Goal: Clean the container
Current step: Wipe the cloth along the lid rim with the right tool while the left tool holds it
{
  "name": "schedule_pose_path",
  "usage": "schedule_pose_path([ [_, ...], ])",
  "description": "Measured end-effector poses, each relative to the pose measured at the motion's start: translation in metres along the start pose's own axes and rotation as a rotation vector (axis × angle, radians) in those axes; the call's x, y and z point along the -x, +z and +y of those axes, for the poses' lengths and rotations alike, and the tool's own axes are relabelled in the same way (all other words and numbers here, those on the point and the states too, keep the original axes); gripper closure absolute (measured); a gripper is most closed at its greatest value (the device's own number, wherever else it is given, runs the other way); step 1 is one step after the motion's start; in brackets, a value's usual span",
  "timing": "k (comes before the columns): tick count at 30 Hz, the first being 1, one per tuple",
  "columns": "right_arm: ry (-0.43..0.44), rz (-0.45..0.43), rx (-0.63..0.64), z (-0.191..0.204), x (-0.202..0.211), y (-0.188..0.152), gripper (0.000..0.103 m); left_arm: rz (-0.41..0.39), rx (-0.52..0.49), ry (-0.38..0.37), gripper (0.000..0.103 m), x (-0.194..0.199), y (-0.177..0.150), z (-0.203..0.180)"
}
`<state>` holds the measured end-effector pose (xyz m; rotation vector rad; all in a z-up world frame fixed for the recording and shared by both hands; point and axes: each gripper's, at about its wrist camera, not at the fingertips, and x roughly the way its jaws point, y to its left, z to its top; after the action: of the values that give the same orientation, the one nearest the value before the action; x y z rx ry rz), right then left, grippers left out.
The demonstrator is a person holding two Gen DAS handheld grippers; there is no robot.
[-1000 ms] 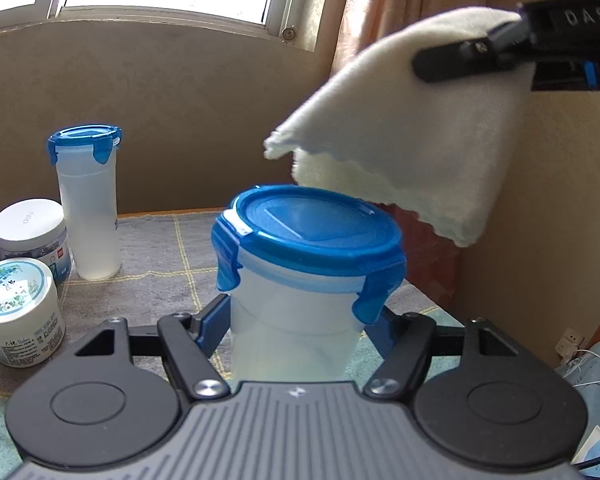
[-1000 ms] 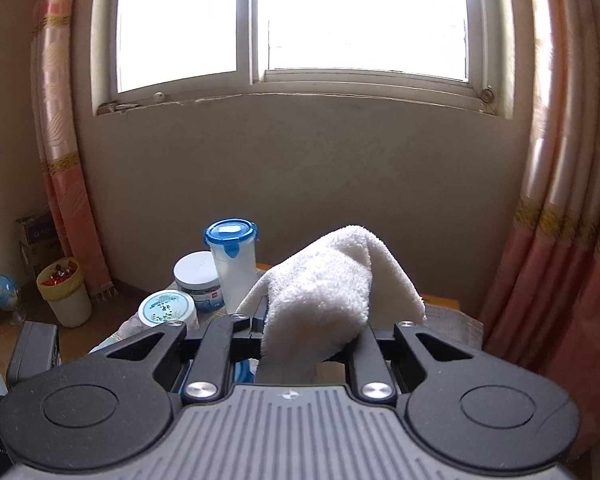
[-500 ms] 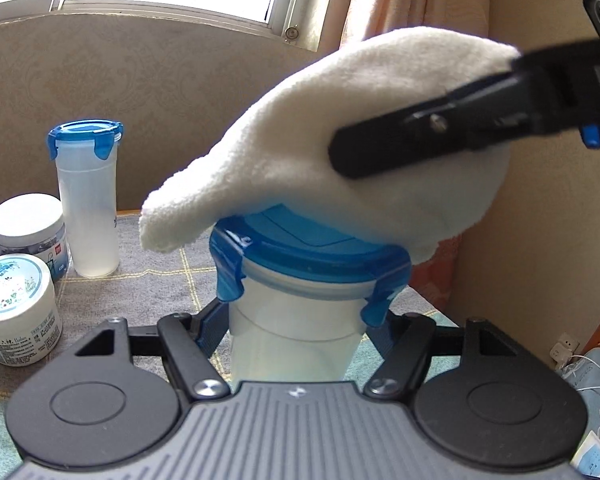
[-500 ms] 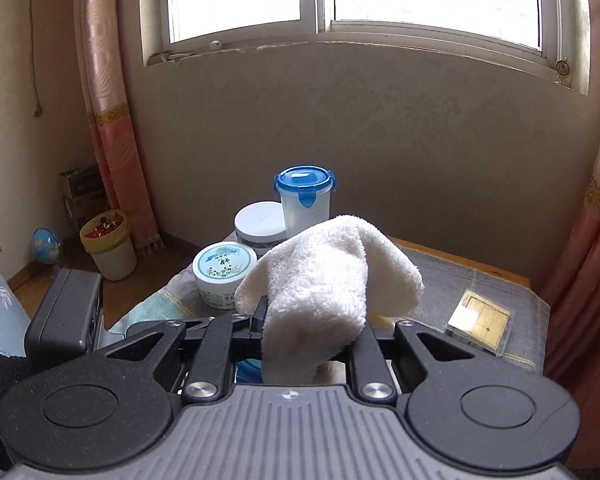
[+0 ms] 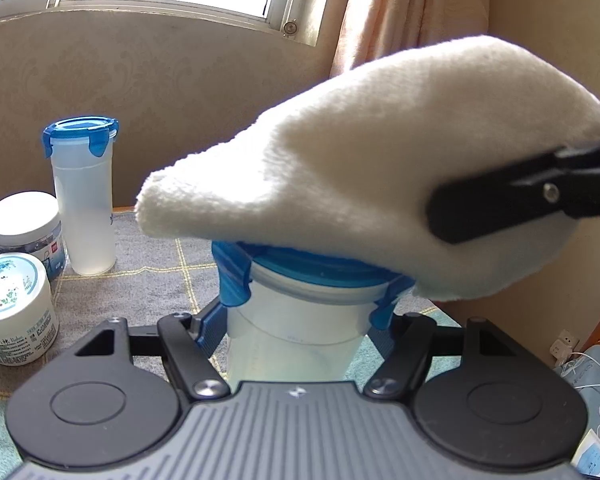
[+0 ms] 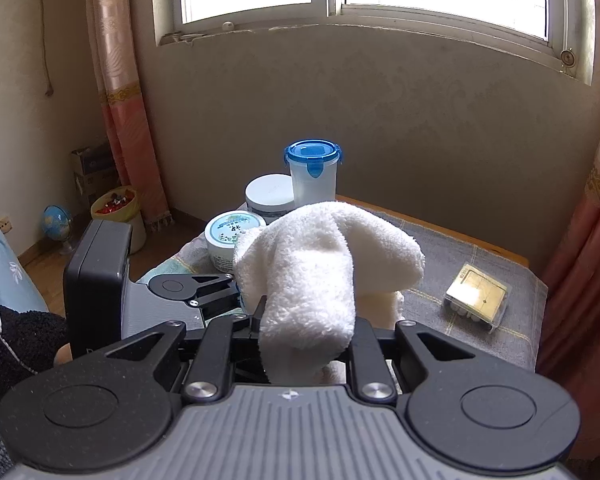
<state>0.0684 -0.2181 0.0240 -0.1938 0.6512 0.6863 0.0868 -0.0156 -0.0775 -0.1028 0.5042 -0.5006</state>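
A clear plastic container with a blue clip lid stands upright between the blue pads of my left gripper, which is shut on its body. A white fluffy cloth lies across the top of the lid, covering most of it. One black finger of the right gripper pinches the cloth from the right. In the right wrist view the cloth bulges out of my right gripper, which is shut on it. It hides the container there. The left gripper body shows just left of the cloth.
On the grey checked tablecloth at the left stand a tall blue-lidded bottle, a white-capped jar and a white tub with a green label. A small clear box lies near the table's right edge. A wall is close behind.
The cloth came down from the upper right onto the blue lid and now rests across it. The right gripper dropped lower and nearer. The left gripper held the container still.
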Motion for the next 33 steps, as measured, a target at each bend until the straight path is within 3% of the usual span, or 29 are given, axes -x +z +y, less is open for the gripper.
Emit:
schedule_pose_path([
  [13, -0.007, 0.016, -0.097, -0.008, 0.023, -0.025, 0.082, 0.001, -0.013, 0.000, 0.031, -0.002, 0.001, -0.001],
  [33, -0.144, -0.068, -0.273, -0.054, 0.069, -0.043, 0.082, 0.014, -0.013, 0.011, 0.032, -0.003, -0.003, -0.001],
])
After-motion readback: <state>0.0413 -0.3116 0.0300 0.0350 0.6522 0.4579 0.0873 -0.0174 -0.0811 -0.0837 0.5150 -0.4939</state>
